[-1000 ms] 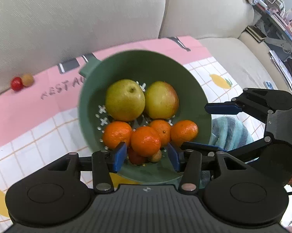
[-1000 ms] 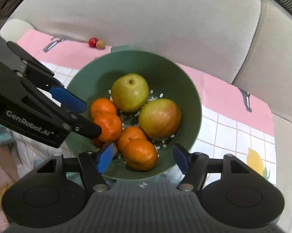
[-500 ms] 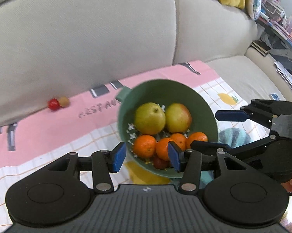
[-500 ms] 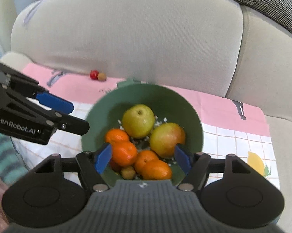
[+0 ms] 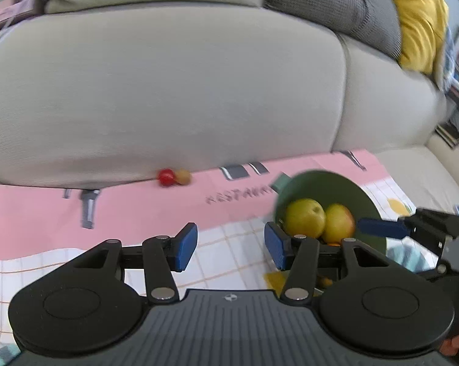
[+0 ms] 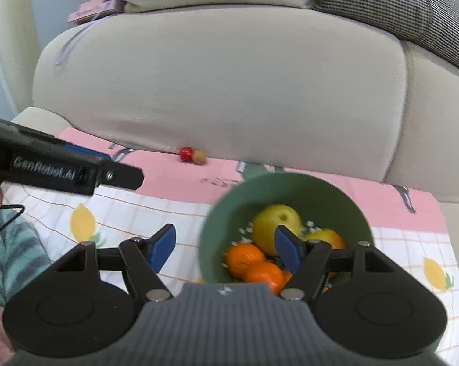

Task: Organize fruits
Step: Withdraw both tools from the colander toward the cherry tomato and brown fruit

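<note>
A green colander bowl (image 5: 336, 183) (image 6: 290, 189) sits on a pink-and-white cloth on the sofa seat. It holds two yellow-green apples (image 5: 305, 218) (image 6: 275, 222) and several oranges (image 6: 244, 254). A small red fruit (image 5: 166, 177) (image 6: 185, 153) and a tan one (image 5: 183, 177) (image 6: 199, 157) lie against the sofa back. My left gripper (image 5: 227, 245) is open and empty, left of the bowl. My right gripper (image 6: 224, 248) is open and empty above the bowl's near rim.
The beige sofa back (image 5: 168, 91) rises behind the cloth (image 5: 122, 210). A teal striped towel (image 6: 9, 253) lies at the left. Grey and yellow cushions (image 5: 418, 21) sit on top of the sofa at the right.
Both grippers have pulled back and tilted up from the bowl. The bowl now sits lower and to the right in both views; more of the sofa back shows.
</note>
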Demonstrator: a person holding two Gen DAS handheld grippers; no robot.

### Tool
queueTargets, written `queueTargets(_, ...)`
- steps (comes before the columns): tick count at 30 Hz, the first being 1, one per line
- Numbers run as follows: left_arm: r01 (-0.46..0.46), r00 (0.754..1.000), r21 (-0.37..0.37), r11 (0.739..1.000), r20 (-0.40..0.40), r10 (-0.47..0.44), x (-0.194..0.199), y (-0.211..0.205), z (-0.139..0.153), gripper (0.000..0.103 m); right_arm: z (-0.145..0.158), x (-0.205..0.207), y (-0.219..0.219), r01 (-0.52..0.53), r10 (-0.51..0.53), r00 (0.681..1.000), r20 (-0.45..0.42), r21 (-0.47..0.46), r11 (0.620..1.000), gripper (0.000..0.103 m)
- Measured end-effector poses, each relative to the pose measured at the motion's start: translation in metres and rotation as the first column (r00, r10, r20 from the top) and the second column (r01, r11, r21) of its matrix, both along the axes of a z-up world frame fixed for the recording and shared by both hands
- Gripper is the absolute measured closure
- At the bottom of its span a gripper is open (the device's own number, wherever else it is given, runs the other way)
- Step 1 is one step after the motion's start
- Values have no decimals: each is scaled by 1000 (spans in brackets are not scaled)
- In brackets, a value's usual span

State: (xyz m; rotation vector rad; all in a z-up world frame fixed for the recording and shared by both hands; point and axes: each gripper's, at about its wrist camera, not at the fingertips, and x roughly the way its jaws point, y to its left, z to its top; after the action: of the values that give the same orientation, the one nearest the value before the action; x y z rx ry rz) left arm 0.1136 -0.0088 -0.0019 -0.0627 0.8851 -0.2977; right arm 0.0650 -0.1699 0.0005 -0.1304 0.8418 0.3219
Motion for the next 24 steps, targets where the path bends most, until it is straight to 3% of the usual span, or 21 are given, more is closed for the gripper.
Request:
queueTargets(4,-38,998,27,999,45,37,2,17,14,43,3,5,17,-31,31,999,15,14,999,27)
queueTargets(12,-108,990,93,990,96,99,12,50,34,43,5,25,45,-65,63,998,29,50,997,27)
queueTargets(24,-99,995,69,993,19,98,40,69,0,43,-10,66,70,-54,52,998,43,46,997,28)
